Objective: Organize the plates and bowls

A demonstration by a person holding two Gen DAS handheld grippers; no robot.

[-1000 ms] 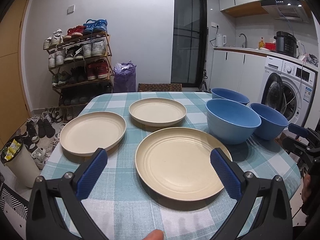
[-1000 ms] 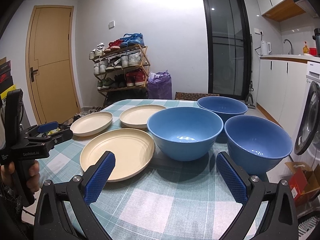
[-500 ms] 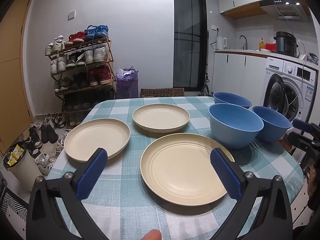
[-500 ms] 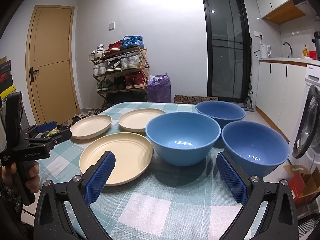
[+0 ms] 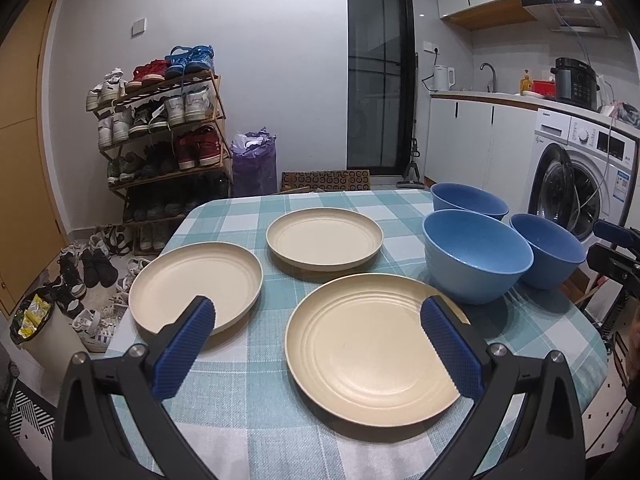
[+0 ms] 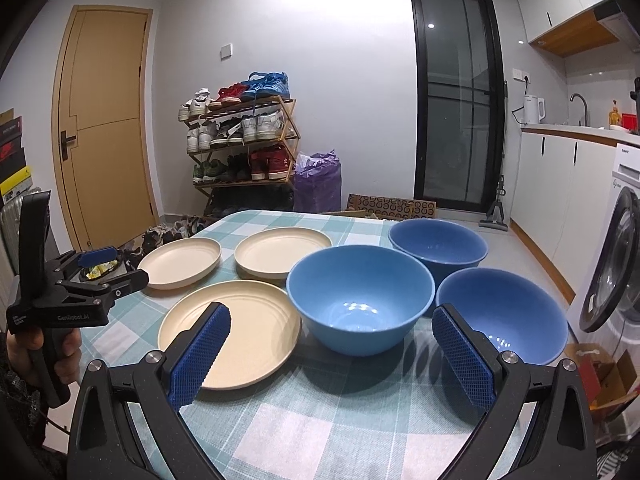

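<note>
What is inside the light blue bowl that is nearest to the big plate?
The light blue bowl looks empty: its inner wall and bottom show only light reflections in the right wrist view. The near inner wall is hidden by the rim. What lies under the bowl cannot be seen.

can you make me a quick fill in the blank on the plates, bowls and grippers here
1. The table holds ___ cream plates, none of them stacked.
2. The bowls are all coloured ___, like the light blue bowl beside the large plate.
3. The left gripper and the right gripper both have their jaws ___, holding nothing.
4. The cloth on the table has a ___ pattern.

Missing words: three; blue; open; checked
</note>
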